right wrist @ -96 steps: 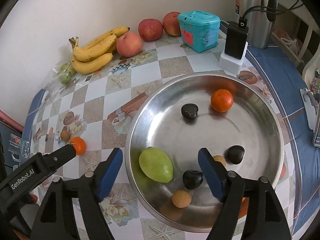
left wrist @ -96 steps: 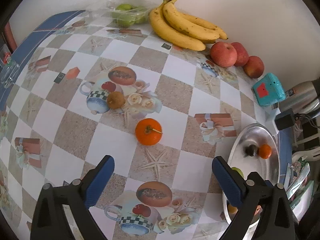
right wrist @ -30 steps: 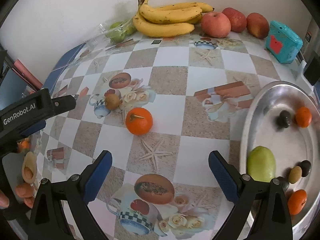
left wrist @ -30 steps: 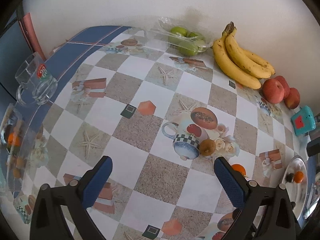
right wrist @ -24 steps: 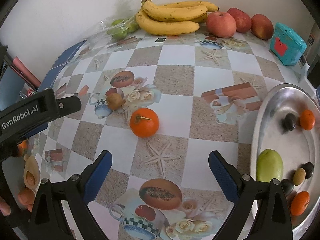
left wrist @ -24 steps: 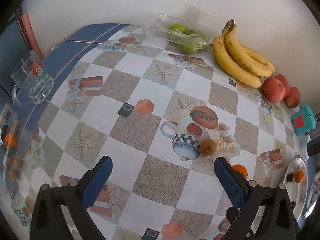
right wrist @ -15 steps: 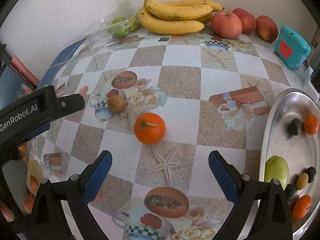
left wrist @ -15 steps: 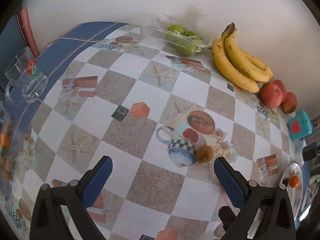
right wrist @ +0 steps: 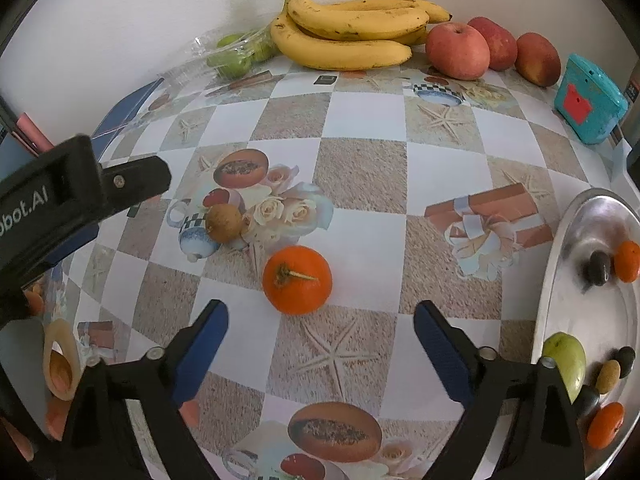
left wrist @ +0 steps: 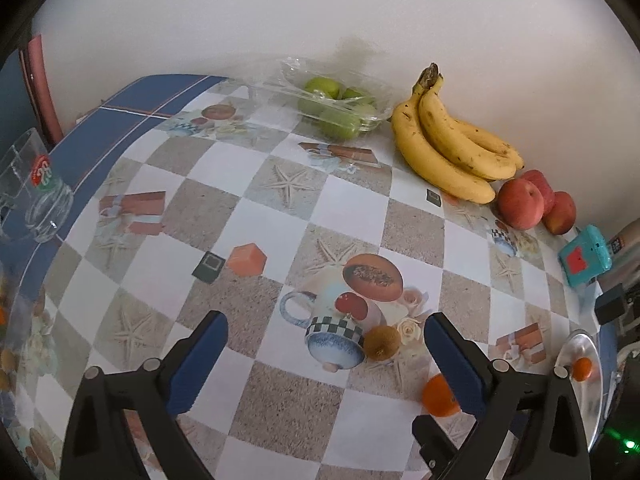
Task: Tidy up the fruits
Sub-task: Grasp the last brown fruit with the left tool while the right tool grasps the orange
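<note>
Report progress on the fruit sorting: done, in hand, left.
Done: the metal bowl already holds small oranges, a green fruit and dark ones. In hand: nothing; the right gripper is open just short of the loose orange, the left gripper open near the kiwi. Left: both.

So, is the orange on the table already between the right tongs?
No, the orange sits on the tablecloth ahead of the open right tongs, beyond their blue tips.
</note>
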Demonstrator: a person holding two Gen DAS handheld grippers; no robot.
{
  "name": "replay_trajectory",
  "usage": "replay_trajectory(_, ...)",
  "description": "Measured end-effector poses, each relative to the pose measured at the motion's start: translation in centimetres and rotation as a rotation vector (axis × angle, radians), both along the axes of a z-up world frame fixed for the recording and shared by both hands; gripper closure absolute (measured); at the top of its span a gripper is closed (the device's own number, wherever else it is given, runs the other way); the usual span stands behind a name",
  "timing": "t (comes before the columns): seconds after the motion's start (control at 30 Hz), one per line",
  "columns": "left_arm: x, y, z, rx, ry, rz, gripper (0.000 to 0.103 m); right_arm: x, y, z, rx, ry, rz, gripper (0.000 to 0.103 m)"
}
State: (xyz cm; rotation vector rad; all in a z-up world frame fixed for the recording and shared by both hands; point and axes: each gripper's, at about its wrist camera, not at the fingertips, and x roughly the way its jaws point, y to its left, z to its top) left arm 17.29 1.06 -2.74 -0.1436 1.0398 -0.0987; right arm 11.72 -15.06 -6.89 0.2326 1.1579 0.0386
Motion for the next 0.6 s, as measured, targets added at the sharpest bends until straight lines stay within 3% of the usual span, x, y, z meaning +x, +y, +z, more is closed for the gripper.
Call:
replay_trajectory(0.13,0.4,0.1,-0.6,-0.011,0.015,-0.004,0.007,0.5,0.1,0.0,-0.001,-0.011,-0.002,0.018)
replay_trajectory(0.23,0.7,-0.1,-1.2,-0.038,0.042,-0.013,0.013,0.8,0.2,-0.2,-0.008,-0.013,0.001,0.031)
replay_trajectory(0.53,1.2,-1.7,-2.8,-0.105,0.095,-0.071,0.031,1.5,0.6,-0.2,-0.001,-0.020,0.012,0.037)
replay_trajectory(0.6,1.2,-2.0,-2.9,-0.111,0.103,-0.082,0.041,1.6,0.7,-0.3,0.000,-0.018,0.016,0.040)
